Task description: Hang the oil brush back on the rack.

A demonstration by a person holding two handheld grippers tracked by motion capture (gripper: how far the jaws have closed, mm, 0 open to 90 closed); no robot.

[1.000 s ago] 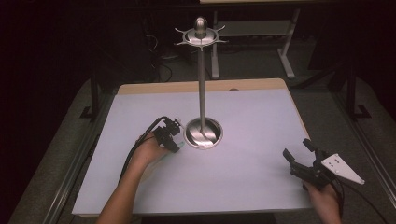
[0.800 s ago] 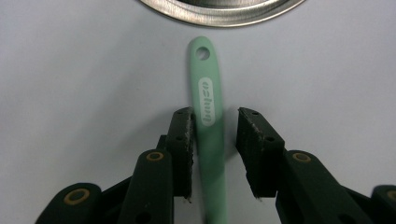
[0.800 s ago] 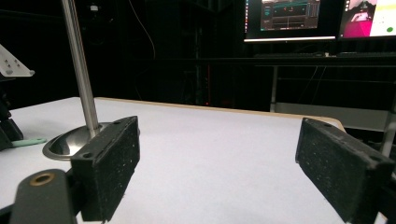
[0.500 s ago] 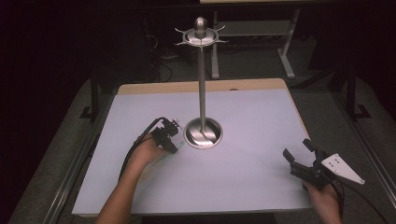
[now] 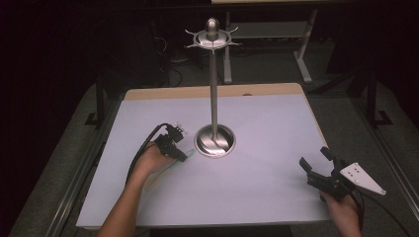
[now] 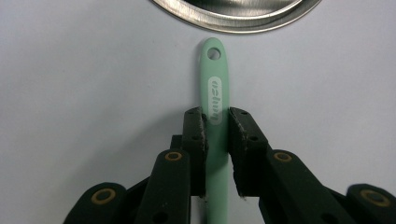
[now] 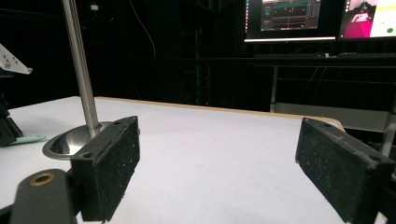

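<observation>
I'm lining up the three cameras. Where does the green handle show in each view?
High view: the green handle lies left of centre, just left of the stand's base, at the left tool.
Left gripper view: centre, upright between the jaws, holed end near the base rim.
Right gripper view: far left edge, low, beside the base.
Shared landmark: the stand's base.

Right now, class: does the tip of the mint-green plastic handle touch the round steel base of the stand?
Apart. The left gripper view shows a strip of white table between the mint-green plastic handle and the round steel base.
</observation>
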